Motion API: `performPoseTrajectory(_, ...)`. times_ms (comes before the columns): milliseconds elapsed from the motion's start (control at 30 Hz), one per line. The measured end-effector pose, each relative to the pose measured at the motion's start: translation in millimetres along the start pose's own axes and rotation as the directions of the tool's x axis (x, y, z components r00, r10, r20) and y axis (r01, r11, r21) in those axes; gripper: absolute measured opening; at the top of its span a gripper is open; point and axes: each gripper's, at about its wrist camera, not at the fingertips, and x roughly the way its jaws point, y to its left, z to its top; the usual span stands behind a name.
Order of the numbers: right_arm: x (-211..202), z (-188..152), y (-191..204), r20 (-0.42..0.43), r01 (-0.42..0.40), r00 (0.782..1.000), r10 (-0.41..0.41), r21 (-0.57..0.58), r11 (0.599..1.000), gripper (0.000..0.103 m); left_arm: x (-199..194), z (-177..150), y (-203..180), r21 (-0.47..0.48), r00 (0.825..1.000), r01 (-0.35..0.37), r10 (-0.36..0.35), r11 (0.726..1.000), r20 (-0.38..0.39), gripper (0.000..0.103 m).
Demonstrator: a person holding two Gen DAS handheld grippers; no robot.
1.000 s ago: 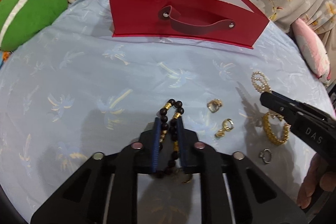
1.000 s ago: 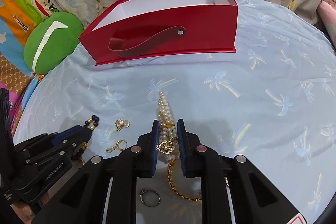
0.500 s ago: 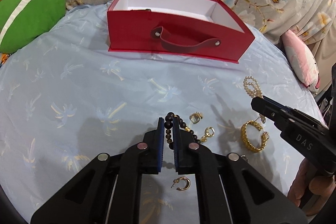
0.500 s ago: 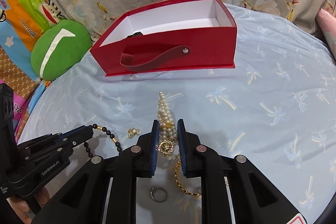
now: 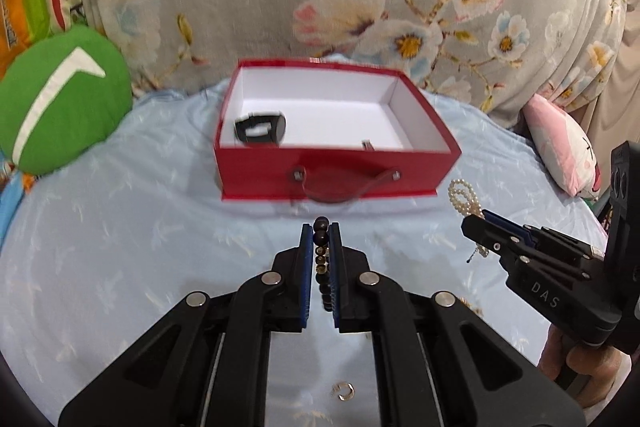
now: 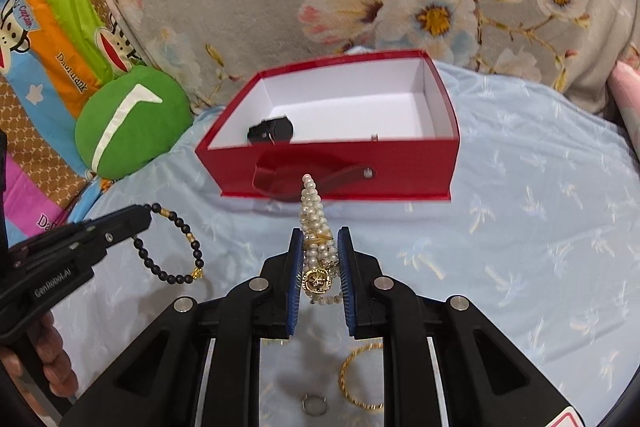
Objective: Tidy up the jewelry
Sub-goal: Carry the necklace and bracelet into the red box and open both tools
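Carrying step: beads (image 6: 172, 247) are gripped by left fingers (image 5: 307, 259), pearls (image 6: 314, 223) by right fingers (image 6: 295, 267) — release over the box (image 6: 400, 163) is needed next.

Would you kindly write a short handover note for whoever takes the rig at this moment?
Left claw: shut on the black bead bracelet, lifted off the cloth.
Right claw: shut on the pearl bracelet, also lifted.
Red box: open, straight ahead, with a black item and a small piece inside.
Done: both bracelets picked up.
Left: drop both into the box, then collect the gold bangle, the silver ring and the small gold earring lying on the blue cloth.
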Motion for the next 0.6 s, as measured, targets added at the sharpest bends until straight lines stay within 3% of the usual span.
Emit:
performPoseTrajectory(300, 4.1, 69.0, -10.7, 0.091, -0.043, 0.995, 0.044, -0.007, 0.999, 0.016, -3.5, 83.6, 4.0, 0.049, 0.988, -0.073, 0.066, 0.996, 0.141, 0.007)
performPoseTrajectory(600, 44.3, 143.8, -27.3, 0.113, -0.021, 0.993, 0.024, -0.032, 0.999, 0.016, 41.8, 161.9, -6.0, 0.101, 0.977, -0.107, 0.085, 0.989, 0.197, 0.007)
